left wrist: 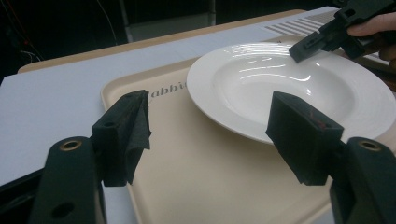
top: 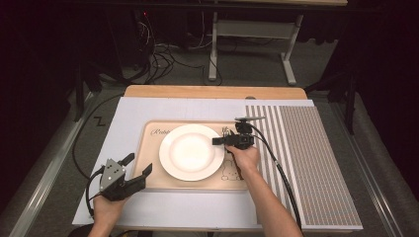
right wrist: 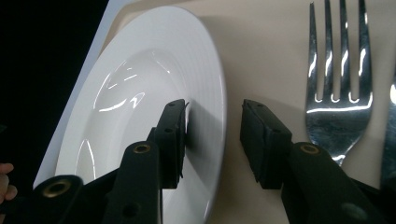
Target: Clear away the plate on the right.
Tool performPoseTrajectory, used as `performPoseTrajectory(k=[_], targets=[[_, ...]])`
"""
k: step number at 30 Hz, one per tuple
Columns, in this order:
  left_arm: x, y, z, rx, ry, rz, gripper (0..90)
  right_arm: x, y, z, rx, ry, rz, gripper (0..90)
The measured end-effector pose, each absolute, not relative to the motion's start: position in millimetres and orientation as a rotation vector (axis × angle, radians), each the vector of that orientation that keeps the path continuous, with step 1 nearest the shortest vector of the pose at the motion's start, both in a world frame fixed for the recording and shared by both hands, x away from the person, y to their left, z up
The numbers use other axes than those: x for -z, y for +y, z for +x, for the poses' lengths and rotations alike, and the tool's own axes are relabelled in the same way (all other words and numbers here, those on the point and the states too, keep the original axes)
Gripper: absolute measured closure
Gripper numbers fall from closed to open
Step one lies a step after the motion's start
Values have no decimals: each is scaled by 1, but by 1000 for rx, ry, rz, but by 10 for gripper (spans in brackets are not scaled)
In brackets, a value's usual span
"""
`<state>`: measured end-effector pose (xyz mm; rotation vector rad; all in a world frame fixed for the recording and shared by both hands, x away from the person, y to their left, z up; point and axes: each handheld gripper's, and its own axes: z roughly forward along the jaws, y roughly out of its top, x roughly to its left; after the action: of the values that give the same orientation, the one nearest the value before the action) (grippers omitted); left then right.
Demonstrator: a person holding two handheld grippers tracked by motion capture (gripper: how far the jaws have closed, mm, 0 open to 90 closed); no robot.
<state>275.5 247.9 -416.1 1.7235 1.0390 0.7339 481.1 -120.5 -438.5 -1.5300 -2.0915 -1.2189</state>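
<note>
At the near left of the surface, the left gripper is held in a hand just off the near left corner of the tray. Its jaws are spread wide and nothing is held between them; in the left gripper view they are seen over the bare beige tray floor, short of the plate's near rim. Open white surface is seen to the left of and nearer than the tray.

A white plate is set in the middle of the tray, and nothing is seen in its shallow bowl. Bare tray is left around it on the near and left sides, with printed lettering at the tray's far left corner.

At the right rim of the plate the right gripper is held in the other hand, pointing left. Its jaws are parted, not pressed together: in the right gripper view one jaw is seen over the inner side of the rim and the other outside it over the tray, the rim lying between them. Whether the pads touch the rim cannot be told. A fork is seen lying on the tray just beside the plate.

To the right, a striped mat is laid along the surface, reaching from its near edge to its far edge. Beyond the far edge, floor, cables and a table frame are seen.
</note>
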Motion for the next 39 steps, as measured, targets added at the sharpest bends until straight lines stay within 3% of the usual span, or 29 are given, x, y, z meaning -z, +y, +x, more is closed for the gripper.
performPoseTrajectory(k=[39], targets=[[416,253,273,-737,1077,1695,299,419,-205,461,1421,-2010,-1666,631]])
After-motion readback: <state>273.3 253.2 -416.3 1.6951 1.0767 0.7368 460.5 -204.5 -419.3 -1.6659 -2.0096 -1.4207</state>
